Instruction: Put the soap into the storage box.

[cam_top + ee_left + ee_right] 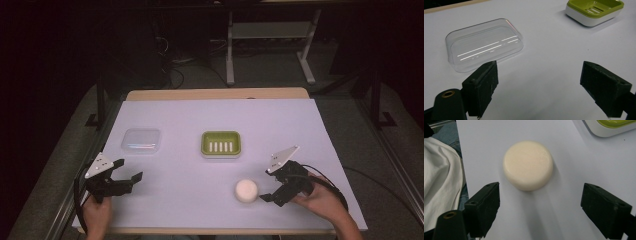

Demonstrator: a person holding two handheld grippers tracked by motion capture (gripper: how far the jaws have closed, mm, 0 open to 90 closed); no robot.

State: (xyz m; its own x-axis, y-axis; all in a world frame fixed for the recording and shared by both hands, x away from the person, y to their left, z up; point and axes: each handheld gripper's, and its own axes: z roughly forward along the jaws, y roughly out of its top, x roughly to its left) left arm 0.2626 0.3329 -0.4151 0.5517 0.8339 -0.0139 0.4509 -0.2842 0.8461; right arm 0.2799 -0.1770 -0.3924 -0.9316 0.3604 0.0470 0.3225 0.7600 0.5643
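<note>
A round cream soap bar (246,190) lies on the white table cover near the front edge. My right gripper (268,185) is just right of it and open, jaws pointing at it. In the right gripper view the soap bar (528,165) lies just ahead of the open gripper (540,207), untouched. A green soap dish (221,143) with a white base stands at the table's middle. A clear plastic lid (141,140) lies to its left. My left gripper (129,170) is open in front of the lid. In the left gripper view the lid (484,46) is ahead and left of the open gripper (539,85).
The green dish (595,11) stands far right in the left gripper view; its corner (610,126) sits top right in the right gripper view. The person's white clothing (439,182) lies past the table's front edge. Metal table legs (230,50) stand on the dark floor behind.
</note>
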